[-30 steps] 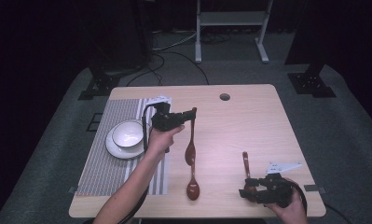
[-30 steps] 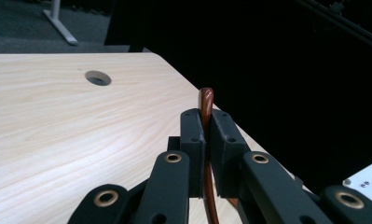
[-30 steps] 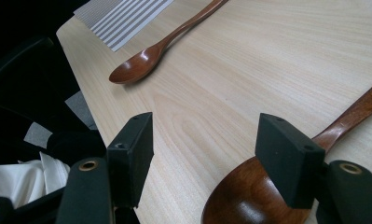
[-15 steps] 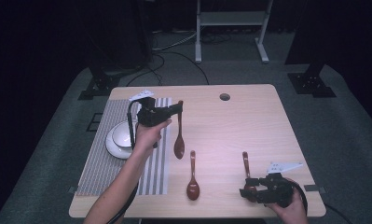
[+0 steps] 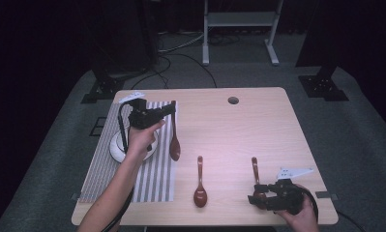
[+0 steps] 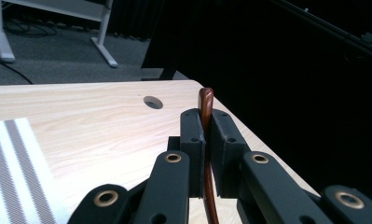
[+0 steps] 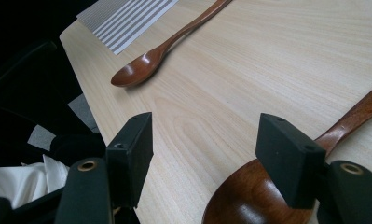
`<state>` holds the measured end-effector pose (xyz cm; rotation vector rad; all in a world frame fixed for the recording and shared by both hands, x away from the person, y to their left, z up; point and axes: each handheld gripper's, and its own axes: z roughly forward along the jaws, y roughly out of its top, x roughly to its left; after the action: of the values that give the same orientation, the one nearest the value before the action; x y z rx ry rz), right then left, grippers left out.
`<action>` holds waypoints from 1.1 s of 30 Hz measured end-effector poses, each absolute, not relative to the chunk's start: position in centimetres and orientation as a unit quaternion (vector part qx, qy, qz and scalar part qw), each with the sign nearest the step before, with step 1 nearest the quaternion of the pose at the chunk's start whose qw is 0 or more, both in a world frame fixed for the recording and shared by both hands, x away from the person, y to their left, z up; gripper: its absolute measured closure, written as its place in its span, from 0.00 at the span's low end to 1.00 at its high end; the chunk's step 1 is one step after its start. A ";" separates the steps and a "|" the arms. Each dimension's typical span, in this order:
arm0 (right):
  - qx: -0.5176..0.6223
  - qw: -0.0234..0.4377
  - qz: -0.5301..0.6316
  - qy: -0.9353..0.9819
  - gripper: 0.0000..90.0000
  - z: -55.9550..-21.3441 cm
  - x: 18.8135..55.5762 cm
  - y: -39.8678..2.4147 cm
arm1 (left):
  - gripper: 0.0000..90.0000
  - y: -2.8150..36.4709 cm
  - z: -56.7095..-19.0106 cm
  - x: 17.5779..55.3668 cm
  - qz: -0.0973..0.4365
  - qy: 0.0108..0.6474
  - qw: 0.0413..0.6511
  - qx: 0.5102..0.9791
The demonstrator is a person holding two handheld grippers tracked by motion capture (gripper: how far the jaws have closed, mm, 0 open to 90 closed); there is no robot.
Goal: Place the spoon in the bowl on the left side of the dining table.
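left gripper (image 5: 169,109) carried a wooden spoon (image 5: 174,140) over the striped placemat (image 5: 154,186), toward the white bowl (image 5: 114,151).

the left gripper was clamped tight on the spoon's handle near its top end, the bowl of the spoon hanging down at six o'clock from the jaws, above the mat's right edge and just at three o'clock of the white bowl. it looked light, stiff and smooth-lacquered, so i judged a pinch high on the slim handle would hold, though it could swing or slip. the right gripper (image 5: 258,198) rested at the table's near right corner, jaws wide apart with nothing pinched, astride the bowl end of a second spoon (image 7: 286,182). a third spoon (image 5: 200,182) lay at nine o'clock of it.
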<state>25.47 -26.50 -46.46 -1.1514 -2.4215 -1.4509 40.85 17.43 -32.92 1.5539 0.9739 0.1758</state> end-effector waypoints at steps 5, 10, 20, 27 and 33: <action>-0.378 0.048 -0.476 -0.793 0.39 -46.5 25.5 -26.5 | 0.94 18.4 -32.7 40.8 0.082 0.426 0.606 0.667; -0.379 0.047 -0.476 -0.792 0.39 -46.5 25.5 -26.6 | 0.94 19.1 -32.4 40.9 0.088 0.430 0.608 0.662; -0.378 0.047 -0.476 -0.793 0.39 -46.5 25.5 -26.6 | 0.94 21.1 -31.6 41.0 0.104 0.444 0.608 0.650; -0.380 0.048 -0.476 -0.792 0.39 -46.5 25.5 -26.6 | 0.94 23.1 -31.2 40.9 0.117 0.457 0.605 0.642; -0.381 0.047 -0.476 -0.791 0.39 -46.5 25.5 -26.6 | 0.94 24.6 -30.9 41.0 0.129 0.469 0.600 0.635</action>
<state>25.51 -26.59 -46.48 -1.1617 -2.4141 -1.4516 41.03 24.63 -30.94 1.4721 1.0863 0.2982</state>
